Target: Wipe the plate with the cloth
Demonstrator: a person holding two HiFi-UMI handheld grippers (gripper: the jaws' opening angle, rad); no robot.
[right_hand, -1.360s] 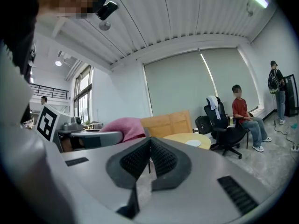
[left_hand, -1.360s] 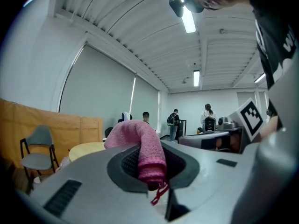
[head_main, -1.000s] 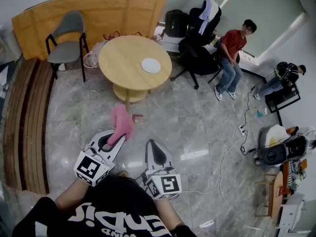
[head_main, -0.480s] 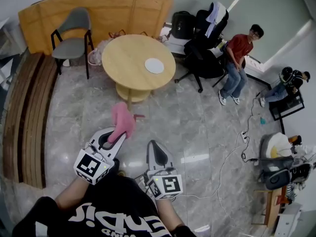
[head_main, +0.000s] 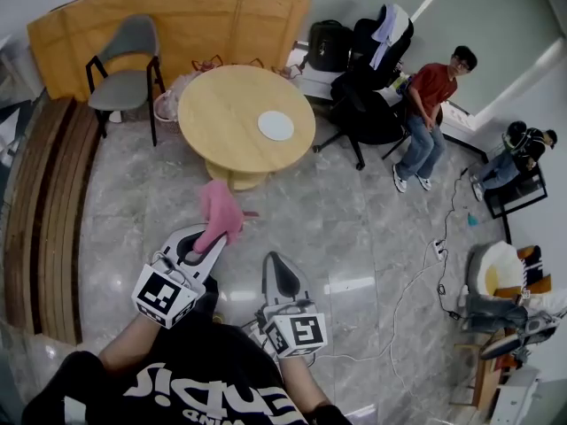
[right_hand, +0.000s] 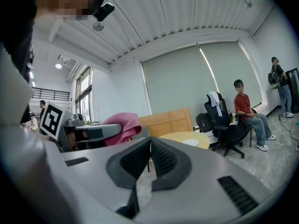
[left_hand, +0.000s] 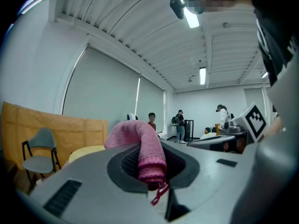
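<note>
A white plate lies on the round wooden table ahead of me, also in the right gripper view as the plate on the table. My left gripper is shut on a pink cloth, which droops over its jaws; the left gripper view shows the cloth pinched between the pads. My right gripper is shut with nothing in it, its pads pressed together. Both grippers hang over the floor, well short of the table.
A grey chair stands left of the table before a wooden panel. A black office chair and a seated person are to the right. Wooden slats run along the left. A cable trails across the marble floor.
Both grippers and the cloth have shifted a little forward toward the table; the view has moved slightly. The grip on the cloth is unchanged.
</note>
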